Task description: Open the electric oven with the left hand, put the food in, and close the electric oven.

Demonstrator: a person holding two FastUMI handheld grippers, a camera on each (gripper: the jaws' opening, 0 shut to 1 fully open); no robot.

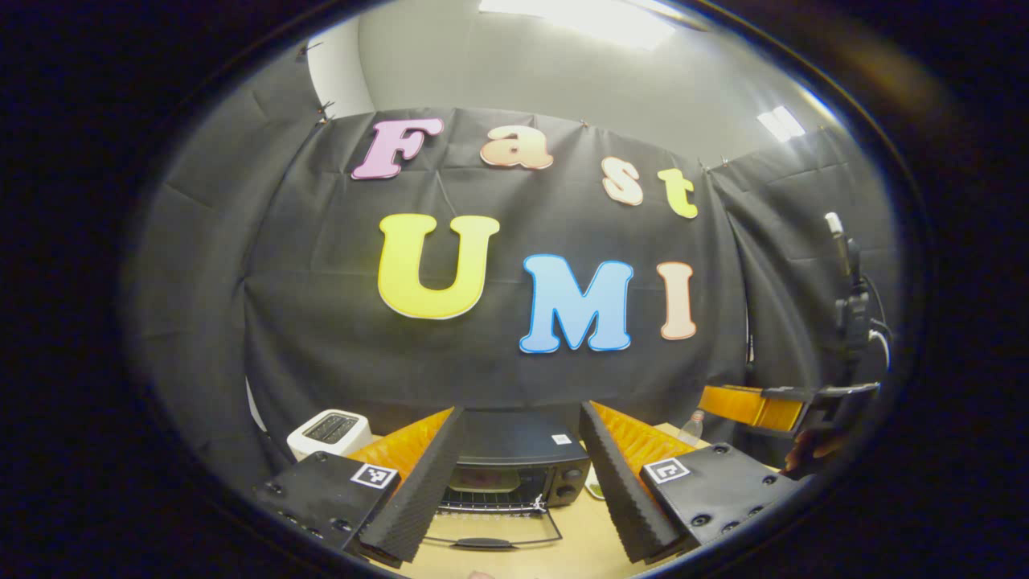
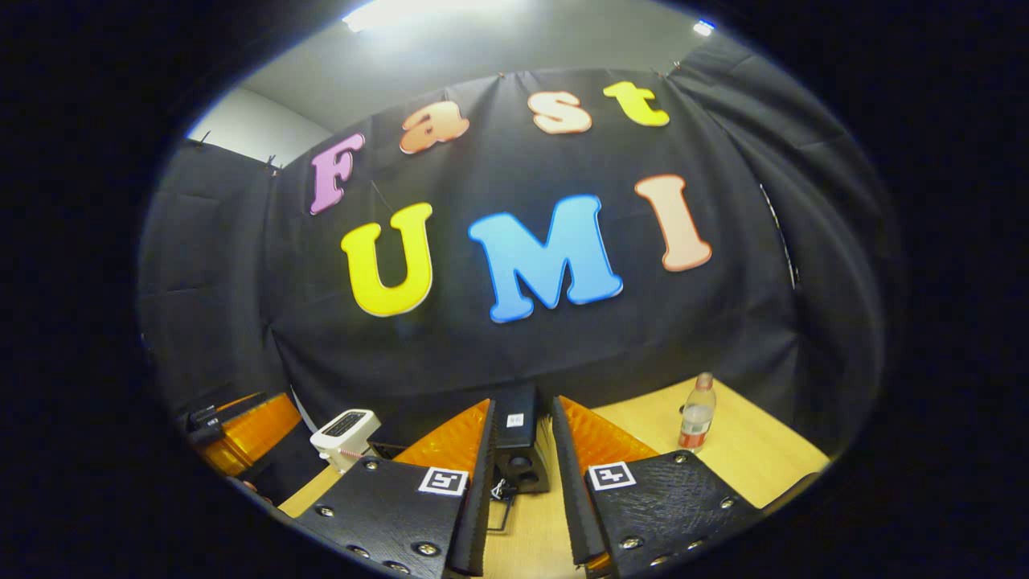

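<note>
On the table ahead of your left gripper point(image 1: 518, 482), fingers apart and empty, the electric oven point(image 1: 514, 466) sits with its door point(image 1: 490, 532) dropped open, rack bare. Right gripper point(image 2: 518, 490): fingers slightly apart, holding nothing. Opening looks done; next you need the food, which I can't spot.

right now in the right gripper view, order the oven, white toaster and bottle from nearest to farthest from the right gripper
1. Oven: straight ahead, seen between the right gripper fingers.
2. White toaster to the left and bottle to the right: both farther off, too close to rank.
</note>
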